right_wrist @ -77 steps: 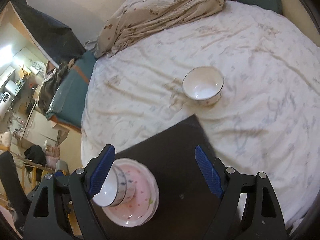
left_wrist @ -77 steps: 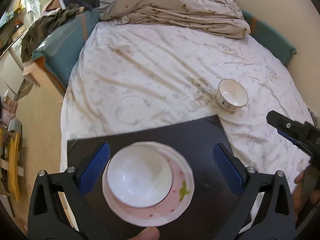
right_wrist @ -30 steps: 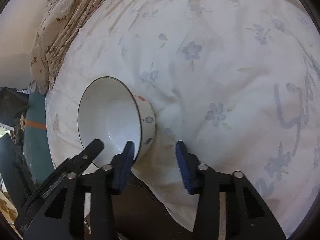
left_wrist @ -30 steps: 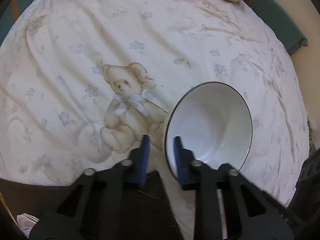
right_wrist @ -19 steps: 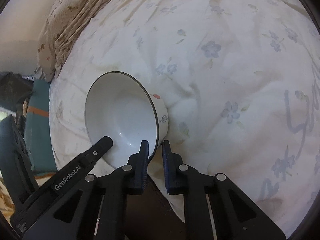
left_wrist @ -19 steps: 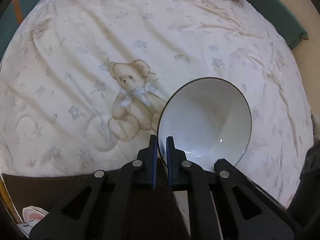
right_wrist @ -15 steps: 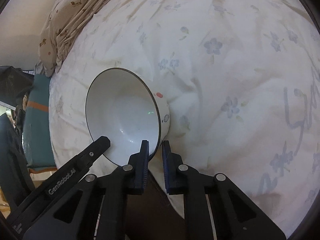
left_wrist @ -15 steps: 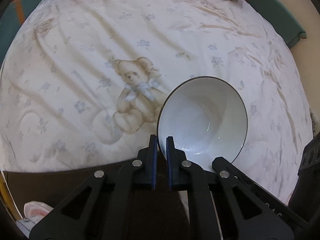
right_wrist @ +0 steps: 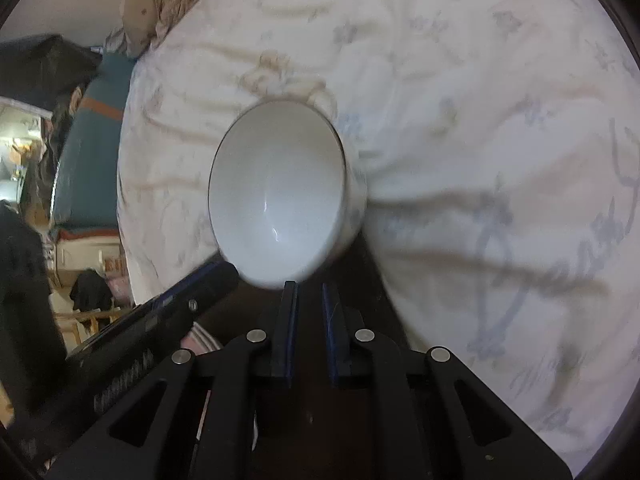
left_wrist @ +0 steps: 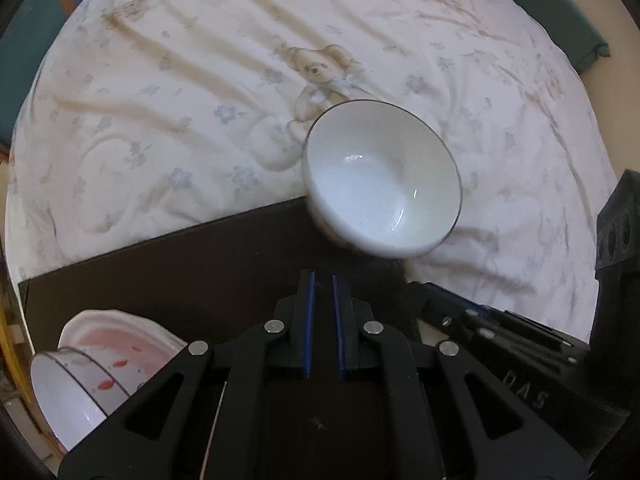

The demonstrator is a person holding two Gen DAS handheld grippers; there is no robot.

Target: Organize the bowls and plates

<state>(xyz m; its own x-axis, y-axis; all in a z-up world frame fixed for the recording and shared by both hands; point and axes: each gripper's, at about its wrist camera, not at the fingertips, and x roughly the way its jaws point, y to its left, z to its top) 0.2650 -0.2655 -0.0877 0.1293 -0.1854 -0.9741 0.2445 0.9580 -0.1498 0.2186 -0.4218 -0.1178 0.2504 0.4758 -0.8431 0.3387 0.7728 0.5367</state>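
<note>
A white bowl with a dark rim (right_wrist: 280,192) hangs tilted over the far edge of the black board (left_wrist: 200,272). My right gripper (right_wrist: 306,288) is shut on the bowl's near rim, right at its fingertips. The bowl (left_wrist: 380,184) stays sharp in the right wrist view while the bed blurs. My left gripper (left_wrist: 322,280) is shut with nothing between its pads, and the bowl lies just beyond its tips. The left gripper's fingers (right_wrist: 200,284) reach the bowl's lower left edge. A second bowl (left_wrist: 72,392) sits on a pink plate (left_wrist: 120,332) at the board's near left corner.
The board lies on a bed with a teddy-bear sheet (left_wrist: 200,100). A rumpled beige blanket (right_wrist: 160,0) is at the bed's far end. A teal mattress edge (right_wrist: 84,140) and cluttered floor lie to the left.
Both grippers closed on the bowl's rim on the sheet. The bowl then rose and came back over the board's edge. The rim has left the left gripper's pads.
</note>
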